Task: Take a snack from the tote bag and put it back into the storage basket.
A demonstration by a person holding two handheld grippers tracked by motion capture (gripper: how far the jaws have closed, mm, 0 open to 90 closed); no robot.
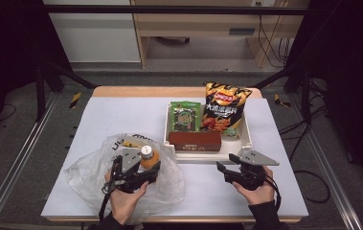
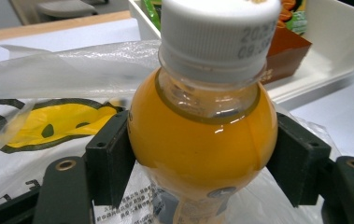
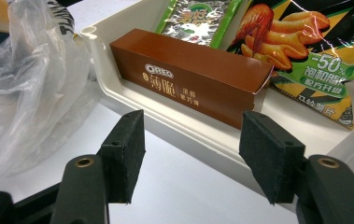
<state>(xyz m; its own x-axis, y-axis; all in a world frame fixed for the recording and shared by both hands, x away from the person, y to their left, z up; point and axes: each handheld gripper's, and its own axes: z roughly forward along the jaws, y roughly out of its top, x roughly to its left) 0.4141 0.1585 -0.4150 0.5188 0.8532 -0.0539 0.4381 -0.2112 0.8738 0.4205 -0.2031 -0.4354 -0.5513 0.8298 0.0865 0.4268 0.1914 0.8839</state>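
Observation:
An orange juice bottle with a white cap stands upright over a clear plastic bag at the front left. My left gripper is shut on the bottle; both pads press its round body, and the bag with a yellow print lies under it. My right gripper stands open just in front of a white tray, nothing between its pads. In the tray lie a brown Oreo box, a green snack pack and a chips bag.
The tray sits at the middle right of the white tabletop, with the brown box along its near wall, the green pack and the tall chips bag behind. The bag spreads over the front left corner.

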